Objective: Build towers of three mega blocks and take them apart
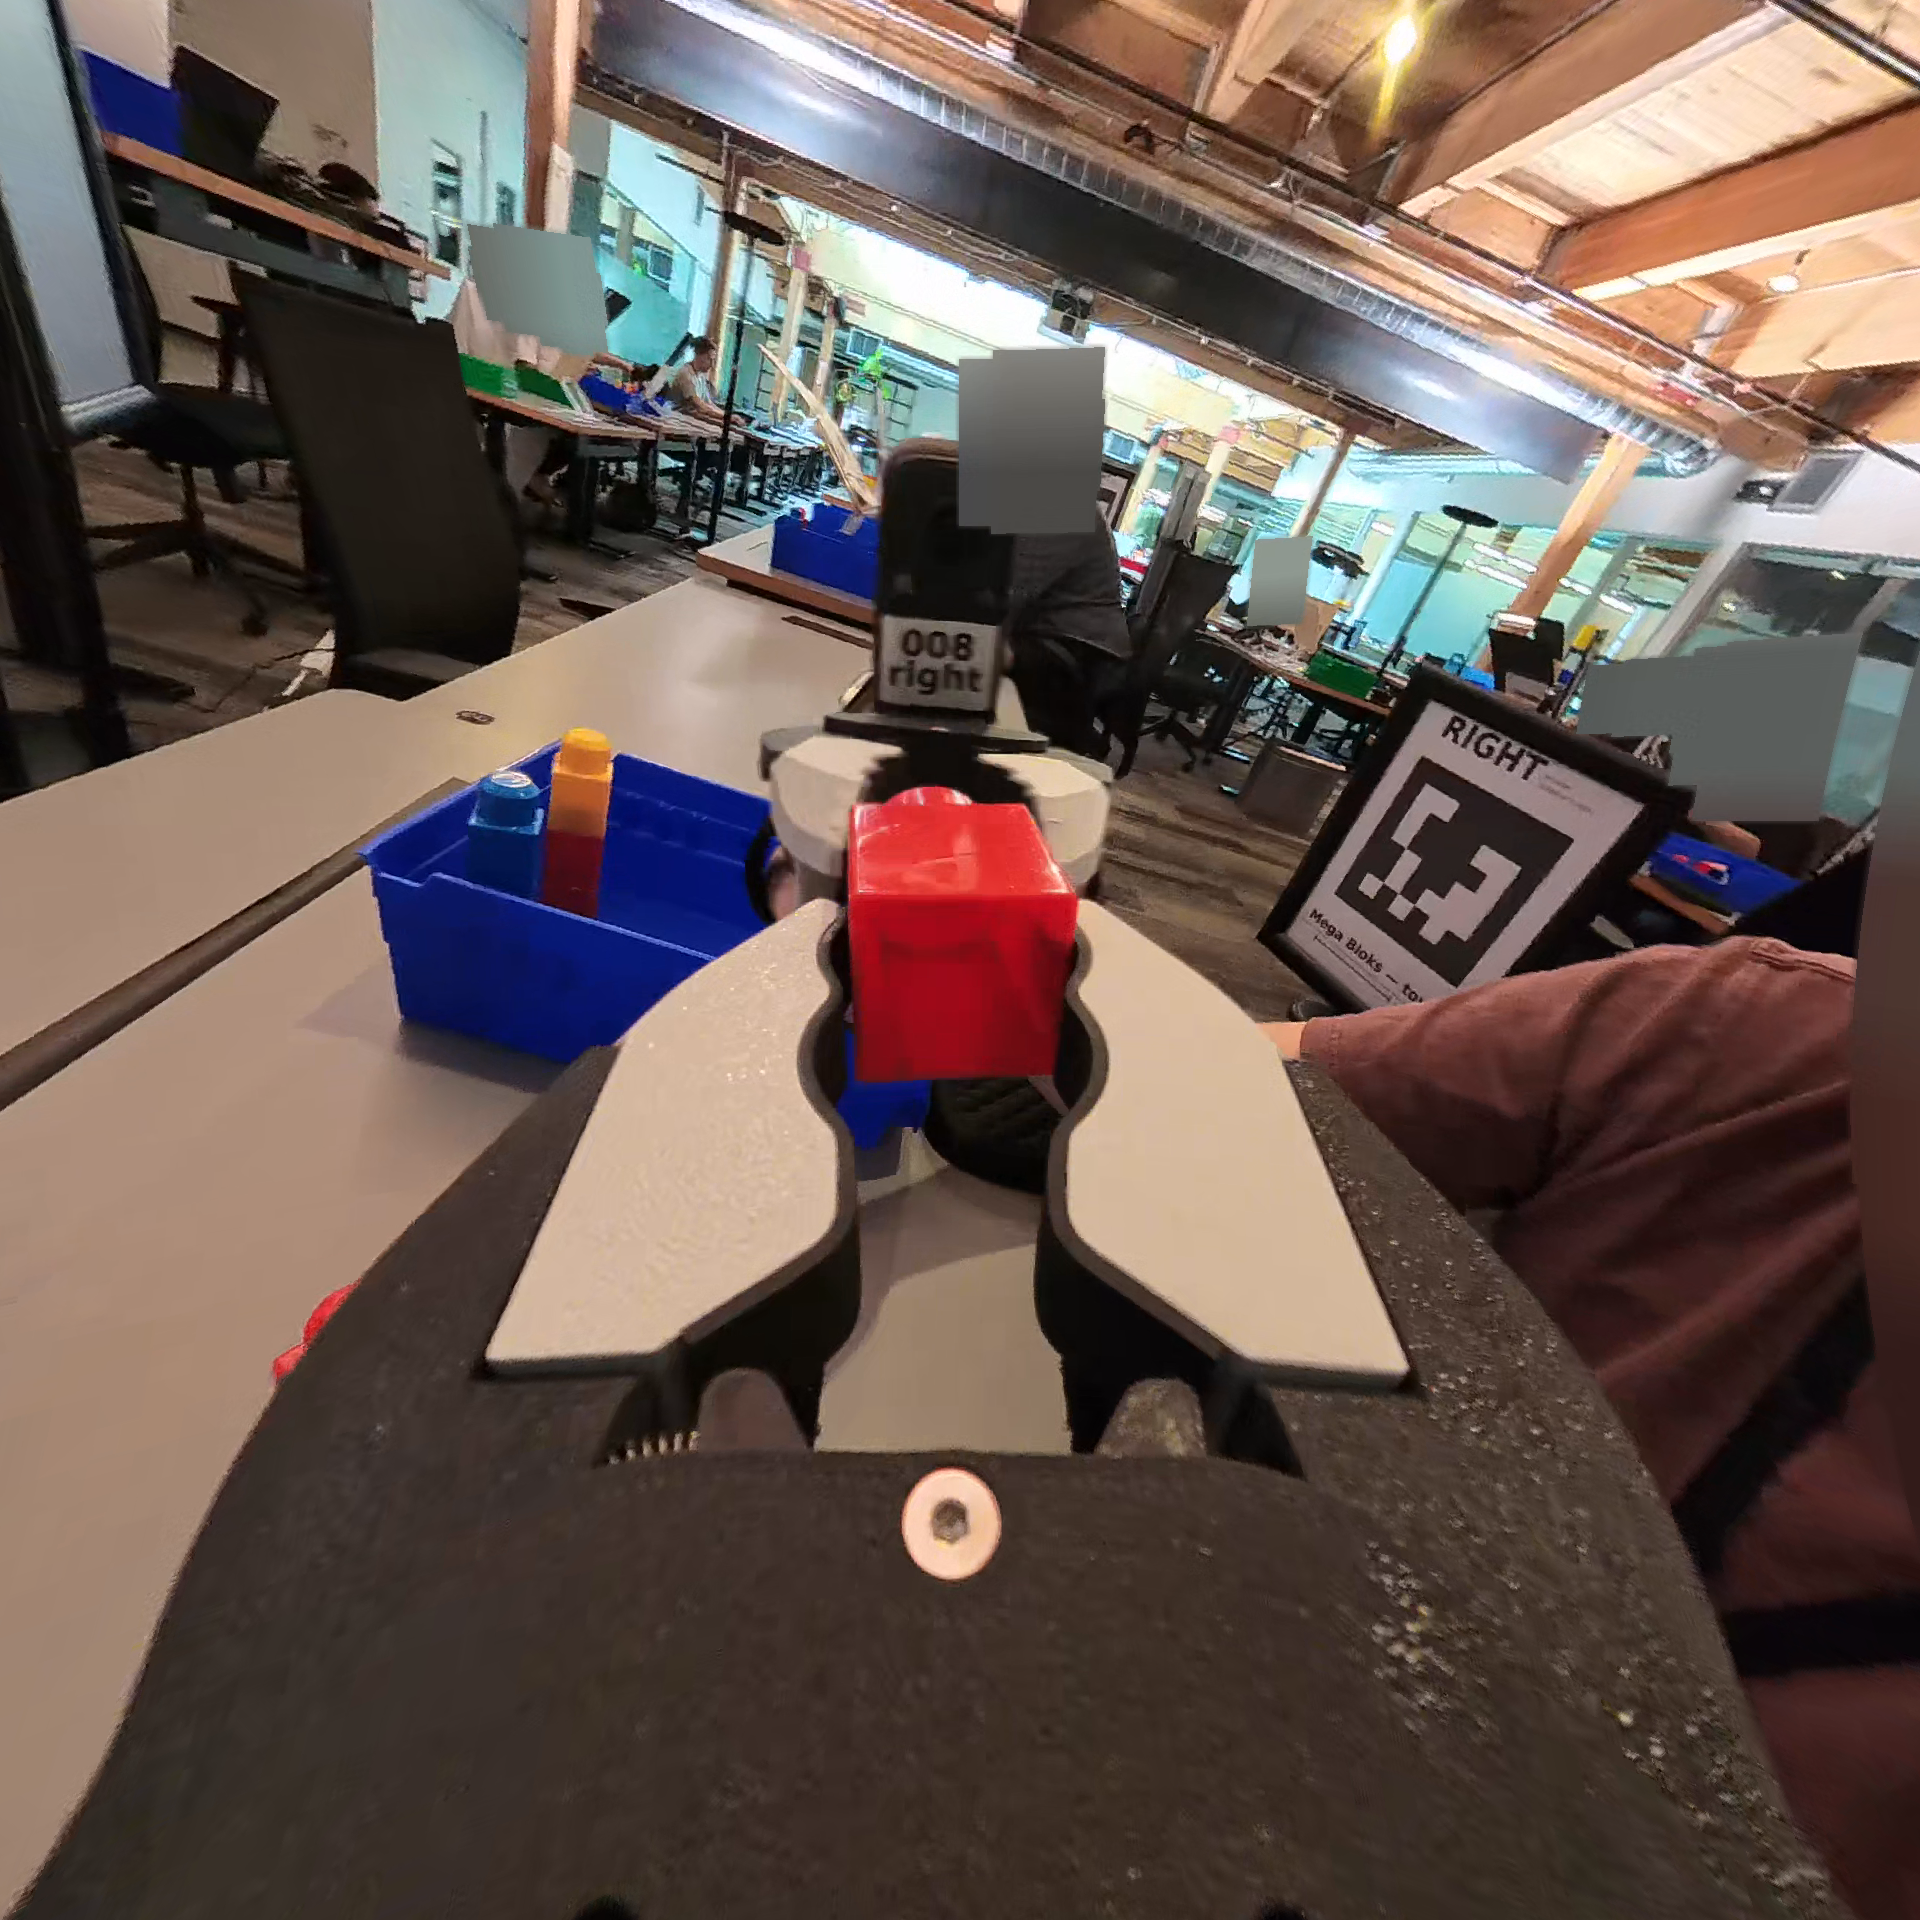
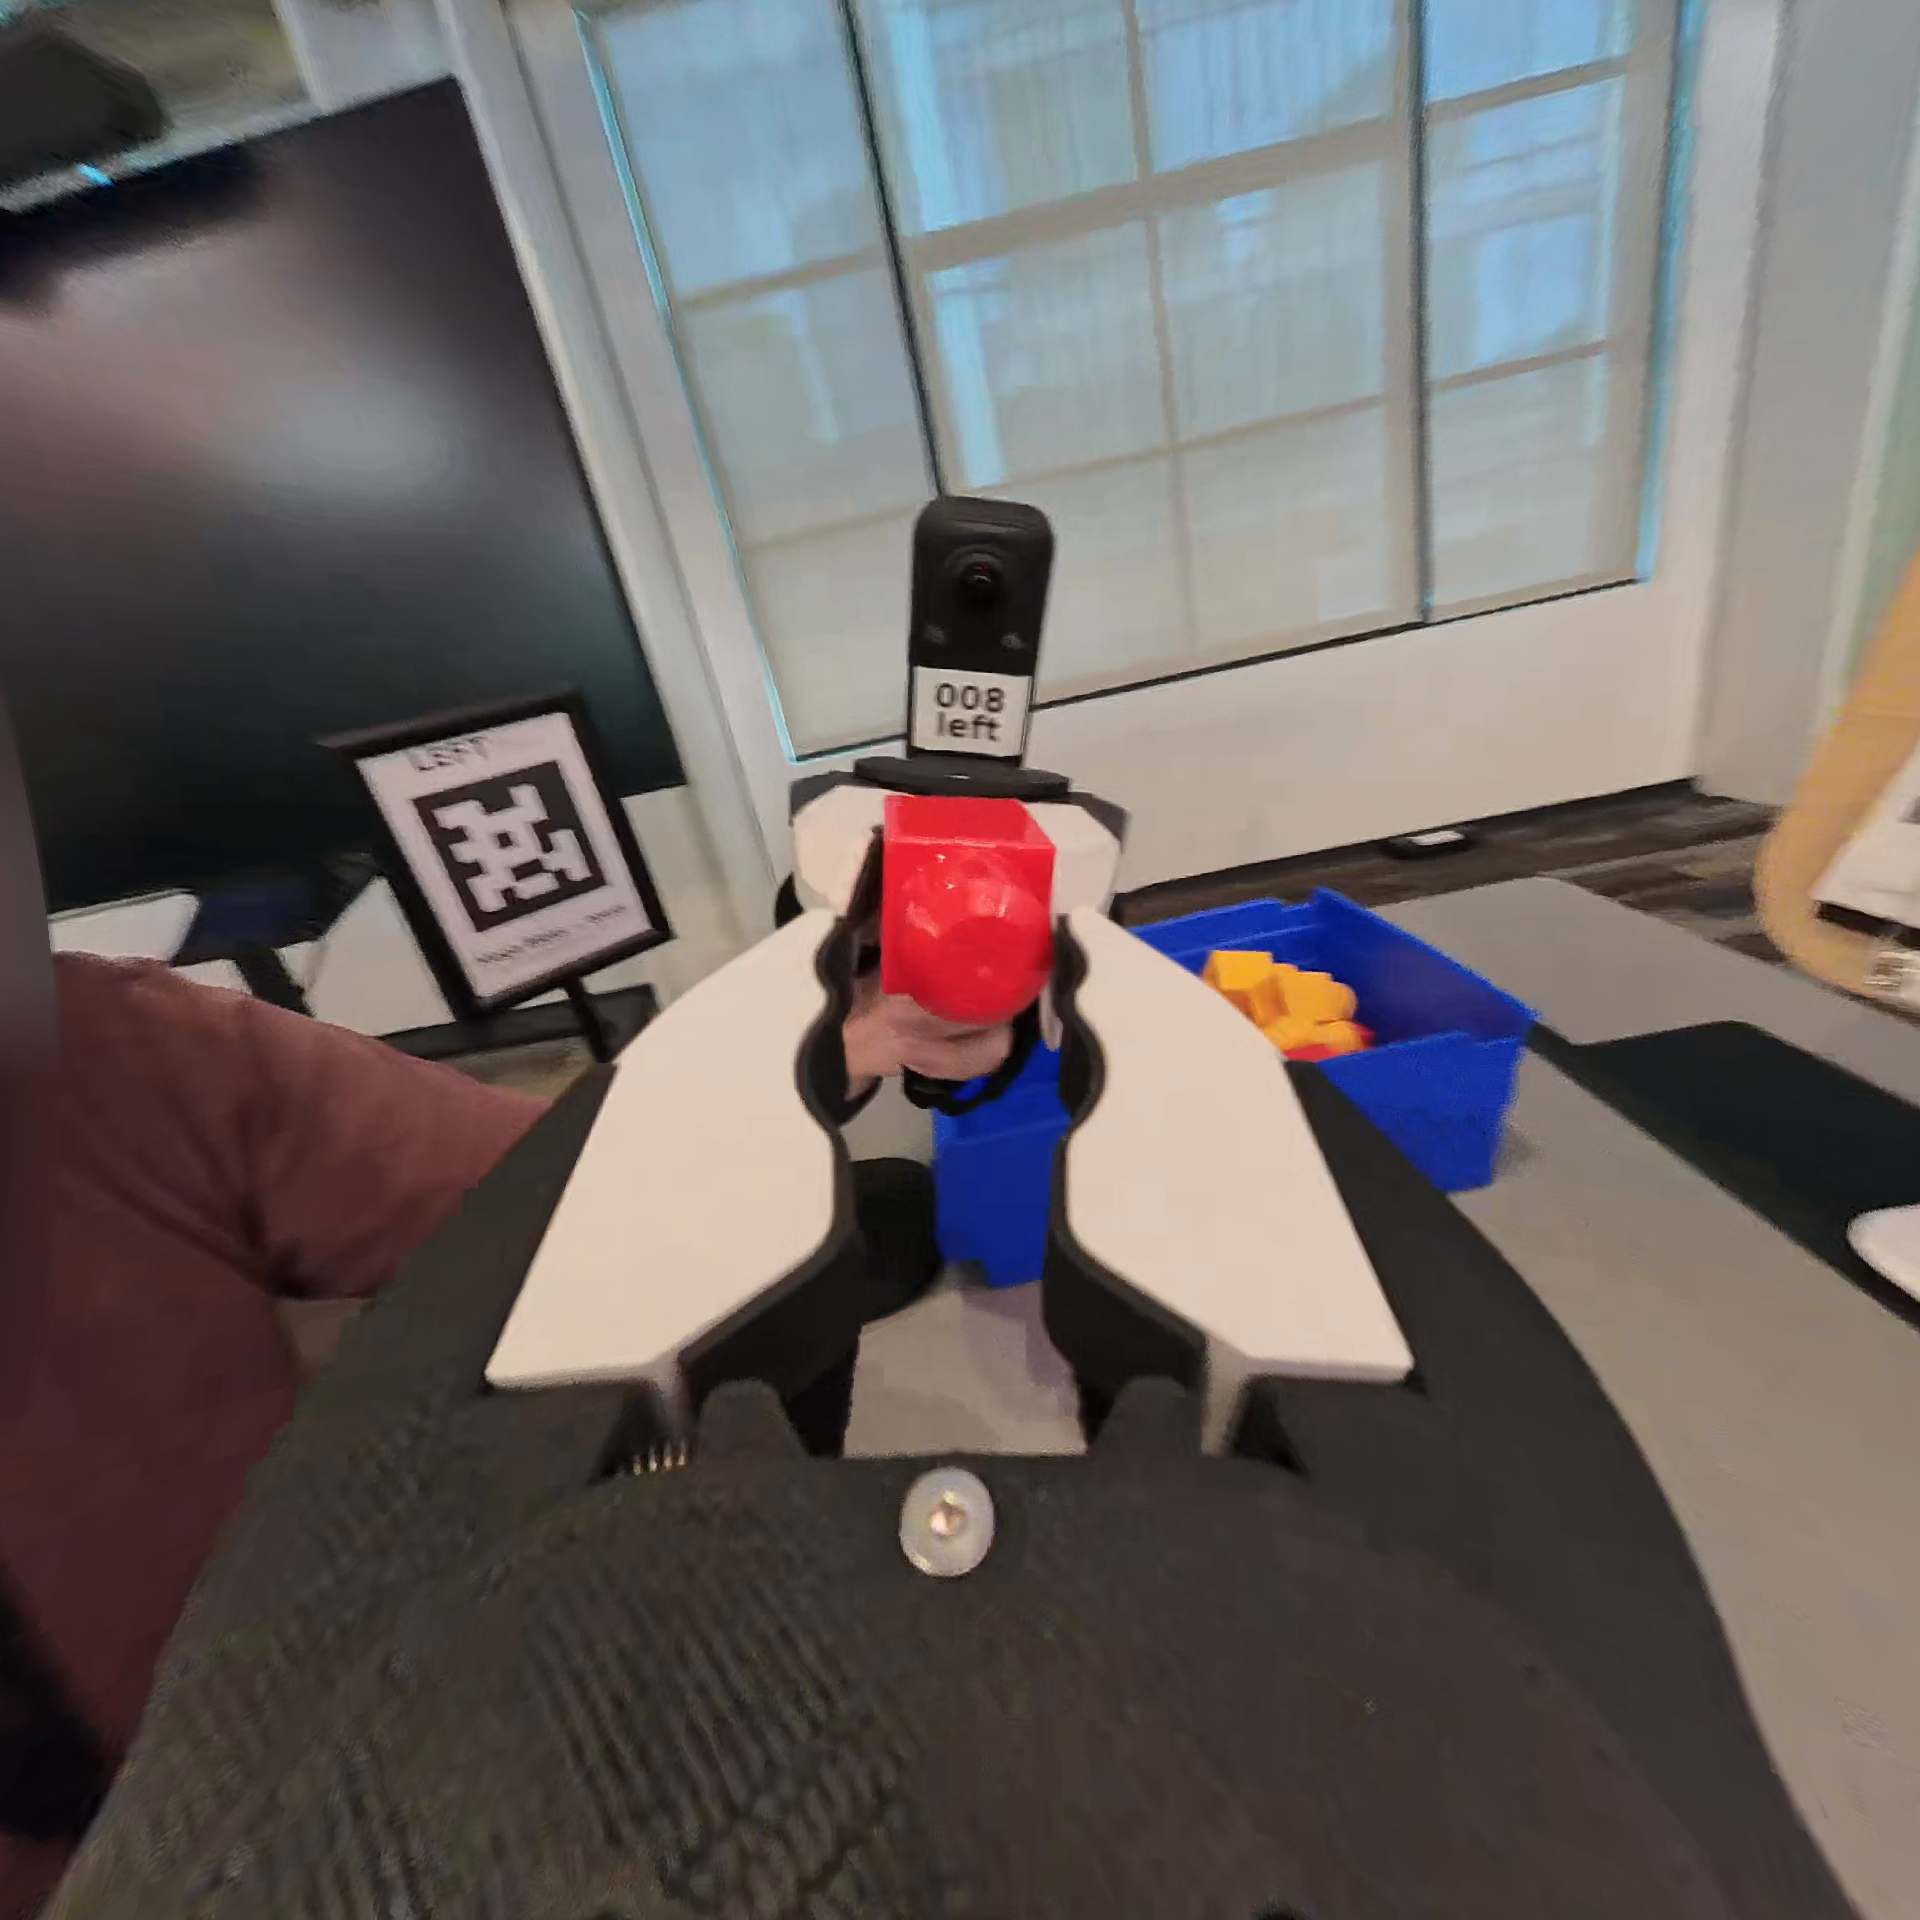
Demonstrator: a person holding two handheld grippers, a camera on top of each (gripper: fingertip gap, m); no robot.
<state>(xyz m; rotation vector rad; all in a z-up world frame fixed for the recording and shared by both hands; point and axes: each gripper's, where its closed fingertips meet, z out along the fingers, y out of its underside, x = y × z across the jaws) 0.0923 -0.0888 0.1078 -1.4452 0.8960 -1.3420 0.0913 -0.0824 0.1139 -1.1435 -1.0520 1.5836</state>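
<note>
left wrist: faces right gripper (image 1: 940, 821) | right wrist: faces left gripper (image 2: 961, 831) | shared: red block (image 1: 956, 956), close

Fingers (image 1: 717, 1122): pale grey flat plates, black wavy-edged inner pads.
Gripper body (image 1: 935, 1714): black, grainy printed surface, broad and rounded.
Screw (image 1: 951, 1524): one, in a pale round washer, centred behind the fingers.
Camera (image 2: 979, 582): black, upright on the opposite gripper, white label below.
Sleeve (image 1: 1621, 1122): reddish-brown fabric.
</note>
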